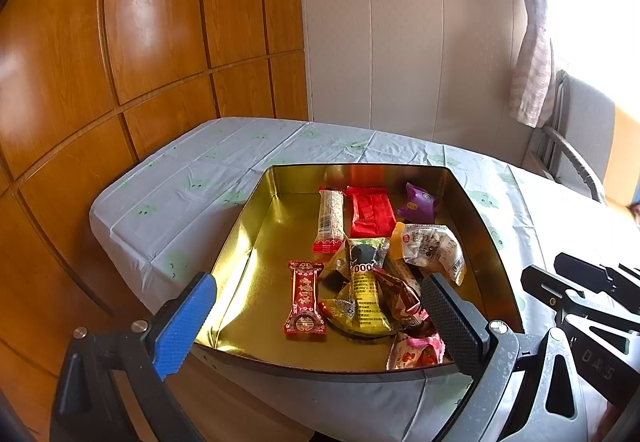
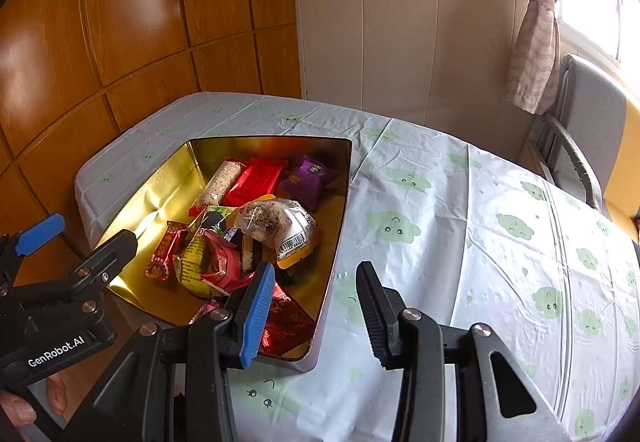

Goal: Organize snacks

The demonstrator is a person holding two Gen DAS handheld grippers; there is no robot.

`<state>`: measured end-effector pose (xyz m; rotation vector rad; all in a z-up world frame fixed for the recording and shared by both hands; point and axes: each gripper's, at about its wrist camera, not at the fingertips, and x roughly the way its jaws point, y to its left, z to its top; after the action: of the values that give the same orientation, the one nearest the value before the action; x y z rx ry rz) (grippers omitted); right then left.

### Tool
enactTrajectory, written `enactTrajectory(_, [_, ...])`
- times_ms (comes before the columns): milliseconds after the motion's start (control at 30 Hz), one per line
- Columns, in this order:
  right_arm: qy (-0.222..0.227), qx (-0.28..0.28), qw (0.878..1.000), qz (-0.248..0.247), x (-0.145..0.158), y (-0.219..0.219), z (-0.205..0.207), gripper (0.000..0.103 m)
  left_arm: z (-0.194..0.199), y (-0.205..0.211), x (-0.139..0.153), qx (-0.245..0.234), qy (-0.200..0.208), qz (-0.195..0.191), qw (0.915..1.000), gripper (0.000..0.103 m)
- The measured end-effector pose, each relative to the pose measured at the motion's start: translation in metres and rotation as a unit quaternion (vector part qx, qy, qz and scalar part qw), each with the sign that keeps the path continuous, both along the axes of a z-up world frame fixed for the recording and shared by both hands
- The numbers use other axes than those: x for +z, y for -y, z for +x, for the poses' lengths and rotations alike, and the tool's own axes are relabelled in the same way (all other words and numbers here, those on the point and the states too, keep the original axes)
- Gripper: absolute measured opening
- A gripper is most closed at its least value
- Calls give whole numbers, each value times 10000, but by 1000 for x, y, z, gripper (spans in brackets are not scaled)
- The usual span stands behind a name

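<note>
A gold tin box (image 1: 256,262) stands on the table with several wrapped snacks in it: a sesame bar (image 1: 331,220), a red packet (image 1: 370,212), a purple packet (image 1: 420,204), a clear-wrapped pastry (image 1: 434,248), a yellow packet (image 1: 366,294) and a red patterned candy (image 1: 304,300). My left gripper (image 1: 316,322) hangs over the tin's near edge, jaws wide open and holding nothing. My right gripper (image 2: 316,314) is partly open at the tin's near right corner. Its blue fingertip (image 2: 258,314) is over the inside, and its black one is over the tablecloth. The tin wall (image 2: 340,226) runs between them, touching neither.
The table carries a pale cloth with green clouds (image 2: 460,242), bare to the right of the tin. Wooden cabinet panels (image 1: 140,42) stand at the left and a grey chair (image 2: 580,130) at the far right. A hand (image 2: 24,406) holds the left gripper's handle.
</note>
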<state>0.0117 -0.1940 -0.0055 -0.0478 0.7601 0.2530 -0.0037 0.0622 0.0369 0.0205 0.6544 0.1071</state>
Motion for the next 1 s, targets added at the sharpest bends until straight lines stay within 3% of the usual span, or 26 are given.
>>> enactTrajectory(1000, [25,7,10000,-33,-1,-1,-1,43,1,-2,-3,25,-38,2,10000,103])
